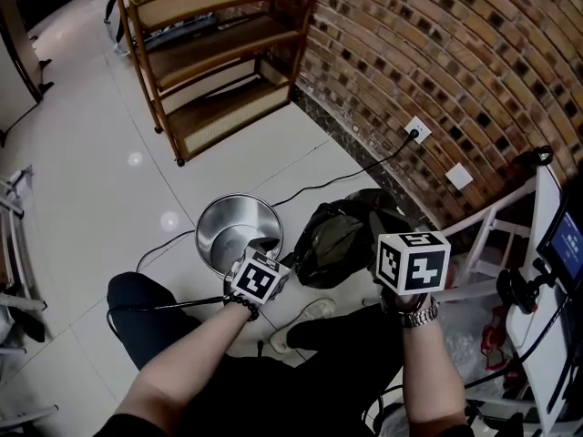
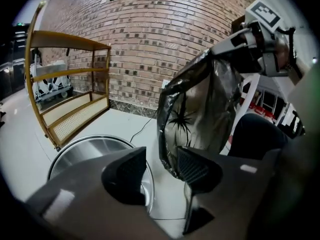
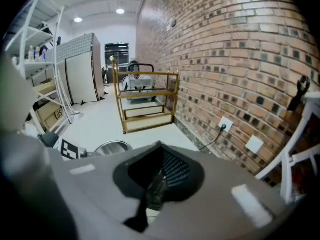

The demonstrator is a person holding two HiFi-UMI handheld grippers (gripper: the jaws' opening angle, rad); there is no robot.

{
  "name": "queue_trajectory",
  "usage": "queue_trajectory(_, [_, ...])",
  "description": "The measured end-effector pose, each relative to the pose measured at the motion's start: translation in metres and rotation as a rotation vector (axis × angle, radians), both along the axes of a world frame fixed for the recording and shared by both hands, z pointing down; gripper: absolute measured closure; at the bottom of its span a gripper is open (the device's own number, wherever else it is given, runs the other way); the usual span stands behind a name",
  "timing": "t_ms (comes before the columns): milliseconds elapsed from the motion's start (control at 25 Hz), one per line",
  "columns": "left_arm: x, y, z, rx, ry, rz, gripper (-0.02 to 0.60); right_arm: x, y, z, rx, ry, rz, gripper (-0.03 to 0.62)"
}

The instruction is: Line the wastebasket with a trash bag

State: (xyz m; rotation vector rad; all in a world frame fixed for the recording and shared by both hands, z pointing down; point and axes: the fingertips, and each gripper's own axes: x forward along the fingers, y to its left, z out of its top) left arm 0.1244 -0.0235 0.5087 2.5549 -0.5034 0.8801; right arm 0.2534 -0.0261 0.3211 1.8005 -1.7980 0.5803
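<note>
Beside the steel wastebasket [image 1: 239, 228] on the floor, the right gripper [image 3: 159, 176] is pinching the dark trash bag [image 2: 200, 109] tight, holding it up so it hangs loose, while the left gripper [image 2: 160, 173] is hovering half-open at its lower edge, gripping nothing.
</note>
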Motion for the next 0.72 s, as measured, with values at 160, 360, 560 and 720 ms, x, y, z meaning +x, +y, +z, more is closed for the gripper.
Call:
queue_trajectory(160, [0.001, 0.007, 0.007, -0.058, 0.02, -0.018, 0.394, -0.018, 0.002, -0.042, 0.058, 0.007, -0.051, 0.591])
queue_trajectory(360, [-0.002, 0.013, 0.007, -0.099, 0.048, -0.051, 0.39, -0.038, 0.008, -0.077, 0.119, 0.009, -0.102, 0.591])
queue_trajectory(560, [-0.01, 0.019, -0.009, -0.096, 0.069, -0.052, 0.428, -0.051, 0.012, -0.101, 0.16, -0.002, -0.134, 0.591])
queue_trajectory(720, [-0.032, 0.014, -0.038, -0.041, 0.099, -0.061, 0.572, -0.06, 0.014, -0.116, 0.191, -0.013, -0.157, 0.591])
